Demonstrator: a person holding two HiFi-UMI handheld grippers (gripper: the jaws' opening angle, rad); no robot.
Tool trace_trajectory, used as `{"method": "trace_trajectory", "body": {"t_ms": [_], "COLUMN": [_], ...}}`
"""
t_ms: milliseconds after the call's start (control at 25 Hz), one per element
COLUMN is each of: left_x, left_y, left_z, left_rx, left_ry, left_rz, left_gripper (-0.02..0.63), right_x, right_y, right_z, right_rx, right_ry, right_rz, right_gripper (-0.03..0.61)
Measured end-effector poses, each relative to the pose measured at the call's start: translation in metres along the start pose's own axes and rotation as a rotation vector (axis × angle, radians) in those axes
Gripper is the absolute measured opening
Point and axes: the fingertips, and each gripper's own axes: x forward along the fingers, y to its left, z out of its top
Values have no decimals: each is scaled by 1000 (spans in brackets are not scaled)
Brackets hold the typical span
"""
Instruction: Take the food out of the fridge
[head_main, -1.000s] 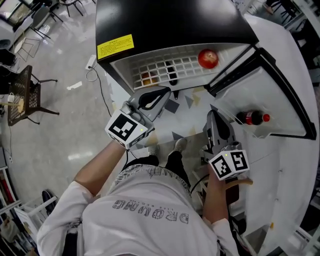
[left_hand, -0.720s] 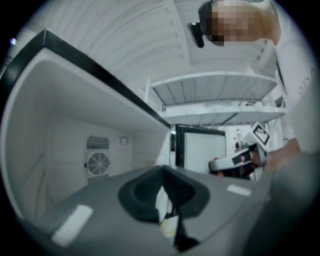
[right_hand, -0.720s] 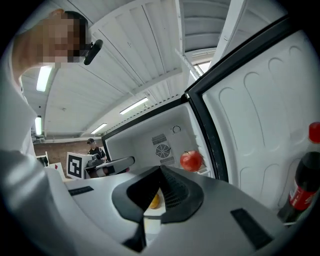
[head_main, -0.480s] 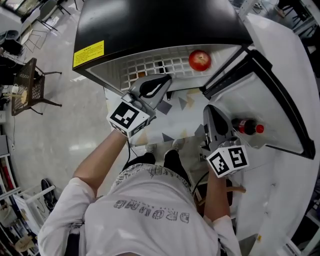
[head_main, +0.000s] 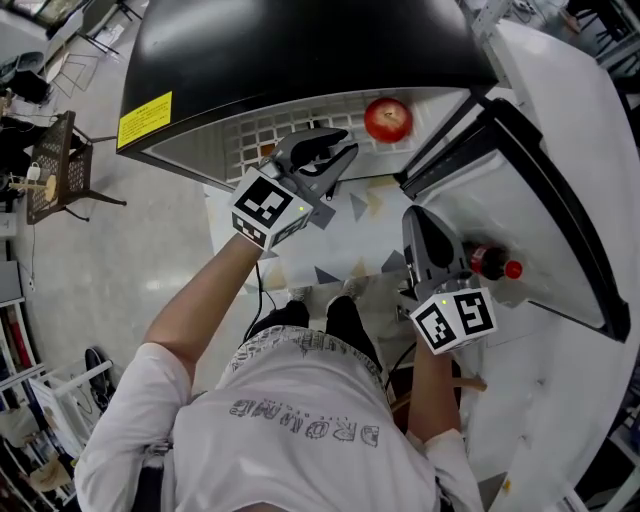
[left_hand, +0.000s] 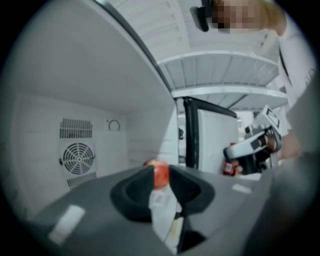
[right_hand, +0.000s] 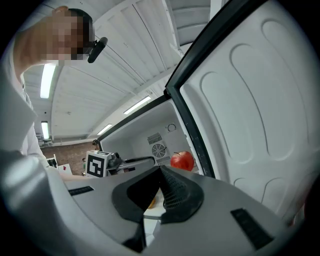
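1. The left tongs (head_main: 325, 152) — released, empty — hovered near the round red apple (head_main: 387, 119) on the white fridge surface (head_main: 250, 138).
2. Best straddled squarely, then closed gently; the right tongs (head_main: 422, 220), clenched empty, hung clear.

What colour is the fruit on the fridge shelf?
Red apple; clearest in the head view.
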Motion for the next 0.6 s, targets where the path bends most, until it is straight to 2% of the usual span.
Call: {"method": "trace_trajectory", "body": {"t_ms": [240,480,600], "left_x": [24,46,56], "left_y": [6,10,11], "left_z": [-8,-12,-13], "left_rx": [33,51,65], "left_ry": [56,102,126], "left_rz": [-22,-57,-76], "left_gripper": [162,277,314], "right_x": [7,11,11], "right_y": [-4,-8,-9], "right_z": [-4,-7,-8], "right_rx": [15,31,33], "right_ry": [6,10,11], "right_rz": [21,31,34], "right_gripper": [-3,-3,-3]}}
